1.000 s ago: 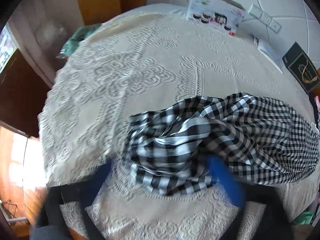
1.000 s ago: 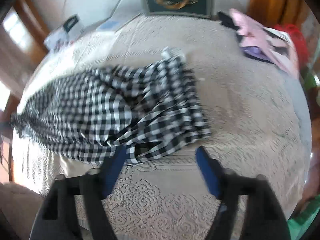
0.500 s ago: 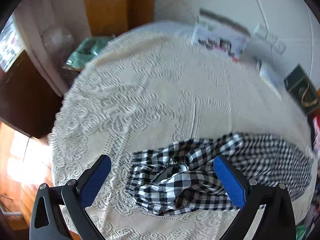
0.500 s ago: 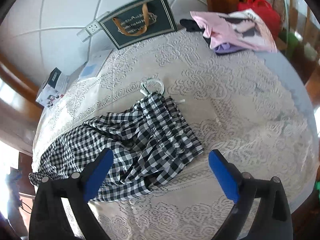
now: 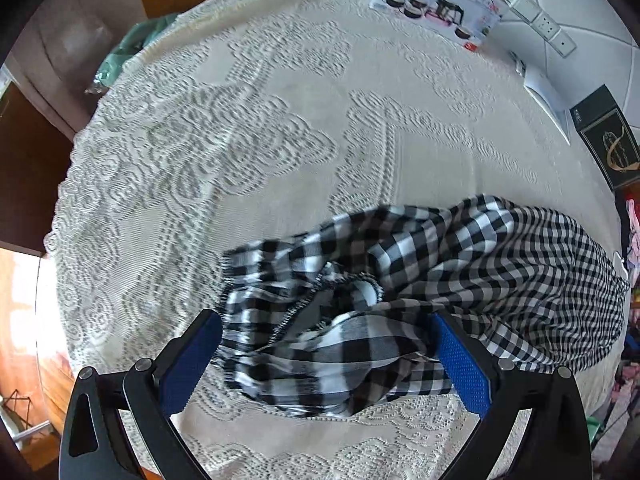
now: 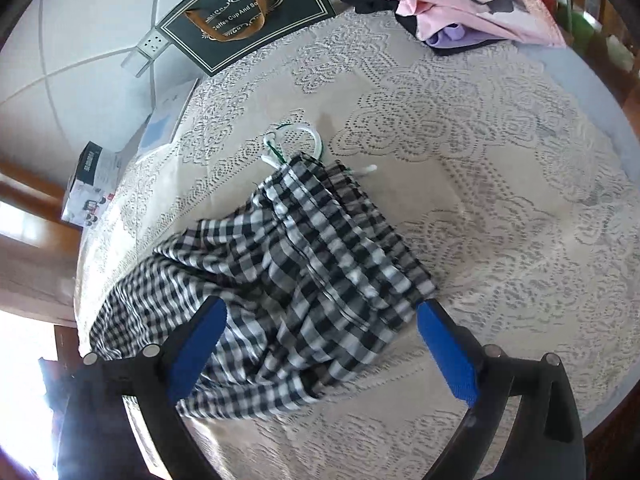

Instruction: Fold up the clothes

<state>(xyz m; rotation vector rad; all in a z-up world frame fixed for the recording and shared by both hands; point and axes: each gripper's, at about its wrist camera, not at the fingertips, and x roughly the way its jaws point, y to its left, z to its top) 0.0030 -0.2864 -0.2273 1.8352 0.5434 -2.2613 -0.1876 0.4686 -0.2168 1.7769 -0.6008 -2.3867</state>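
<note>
A black-and-white checked garment point(image 5: 460, 276) lies crumpled on the lace-covered round table point(image 5: 280, 120). My left gripper point(image 5: 324, 332) is open, its blue pads on either side of the garment's bunched end, low over it. In the right wrist view the same checked garment point(image 6: 304, 264) stretches from a white hanger point(image 6: 300, 136) at its far end down towards me. My right gripper point(image 6: 320, 320) is open too, with its fingers straddling the garment's near edge.
A dark gift bag point(image 6: 248, 12), a printed tea-set box point(image 5: 436, 4) and a white booklet point(image 5: 548, 96) stand along the wall side. A pile of pink and purple clothes point(image 6: 460, 4) sits at the table's far right. Green fabric point(image 5: 124, 52) lies off the left edge.
Both grippers rose away from the garment half a second ago and have dropped back close over it. Both stay open. The garment lies more bunched at the left end.
</note>
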